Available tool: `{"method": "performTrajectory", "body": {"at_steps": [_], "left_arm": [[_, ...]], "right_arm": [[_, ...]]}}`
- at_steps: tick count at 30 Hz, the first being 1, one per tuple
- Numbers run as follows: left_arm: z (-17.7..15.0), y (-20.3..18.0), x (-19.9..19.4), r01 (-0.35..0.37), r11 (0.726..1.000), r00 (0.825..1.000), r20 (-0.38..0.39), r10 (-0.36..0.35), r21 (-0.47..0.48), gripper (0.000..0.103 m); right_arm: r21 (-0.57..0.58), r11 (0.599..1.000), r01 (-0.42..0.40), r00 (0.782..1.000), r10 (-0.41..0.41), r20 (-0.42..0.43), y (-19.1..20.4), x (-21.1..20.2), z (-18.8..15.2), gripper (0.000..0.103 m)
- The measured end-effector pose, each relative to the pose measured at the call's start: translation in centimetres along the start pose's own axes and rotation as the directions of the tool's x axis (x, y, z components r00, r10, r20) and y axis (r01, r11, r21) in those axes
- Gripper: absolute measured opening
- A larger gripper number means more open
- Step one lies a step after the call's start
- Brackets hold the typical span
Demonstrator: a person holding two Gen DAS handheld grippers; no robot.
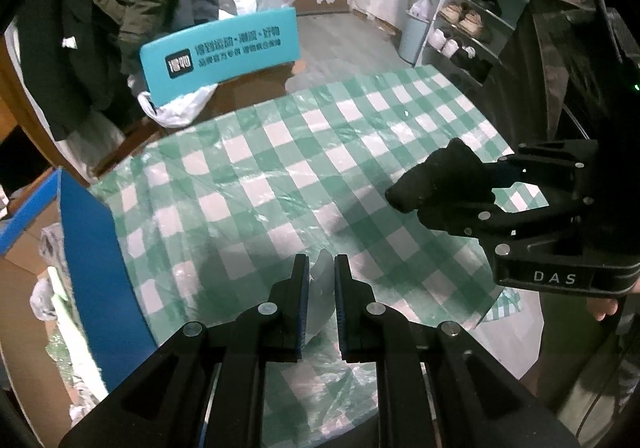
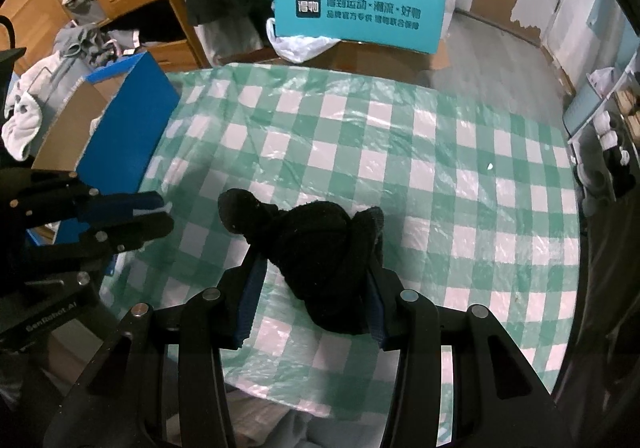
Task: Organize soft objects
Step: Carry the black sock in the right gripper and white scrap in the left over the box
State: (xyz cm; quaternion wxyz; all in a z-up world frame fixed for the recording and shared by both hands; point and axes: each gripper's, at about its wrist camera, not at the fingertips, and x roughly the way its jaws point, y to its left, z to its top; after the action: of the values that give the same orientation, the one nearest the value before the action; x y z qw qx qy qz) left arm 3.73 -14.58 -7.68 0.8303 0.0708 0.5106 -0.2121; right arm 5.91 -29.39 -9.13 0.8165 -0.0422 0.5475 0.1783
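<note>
The right gripper pinches a rolled black sock bundle between its blue-padded fingers, the bundle bulging past the fingertips with a rounded end poking out toward the left; seen from the left wrist camera, the same bundle hangs above the right-hand part of the green-and-white checked tablecloth. The left gripper has its fingers drawn close together on a thin, pale, translucent piece, which looks like plastic film or light cloth, though which one cannot be told; from the right wrist camera that gripper shows at the left edge with a white sliver at its tips, just beside the blue cardboard box. The box stands against the left border of the table with its flap up, so that side is walled in. The far edge of the cloth curves below a teal box with printed Chinese lettering and a white plastic bag, both beyond the table. The middle and right of the cloth lie bare under a wrinkled clear plastic cover, apart from a tiny white speck. At the right the cloth's corner droops over the table edge, and past it stands a shoe rack. Dark coats hang behind the table's far left corner.
</note>
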Motion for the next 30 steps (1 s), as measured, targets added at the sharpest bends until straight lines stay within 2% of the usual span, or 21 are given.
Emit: {"method": "performTrajectory", "body": {"at_steps": [16, 30], "left_arm": [[0.1, 2.3, -2.9, -0.047, 0.998, 0.998, 0.040, 0.048, -0.033, 0.012], [-0.3, 5.2, -5.6, -0.075, 0.993, 0.993, 0.081, 0.082, -0.087, 0.012]], "right_arm": [[-0.044, 0.999, -0.018, 0.998, 0.021, 0.066, 2.6, -2.8, 2.1, 0.045], [-0.101, 0.994, -0.034, 0.996, 0.043, 0.081, 6.3, -3.2, 4.1, 0.045]]}}
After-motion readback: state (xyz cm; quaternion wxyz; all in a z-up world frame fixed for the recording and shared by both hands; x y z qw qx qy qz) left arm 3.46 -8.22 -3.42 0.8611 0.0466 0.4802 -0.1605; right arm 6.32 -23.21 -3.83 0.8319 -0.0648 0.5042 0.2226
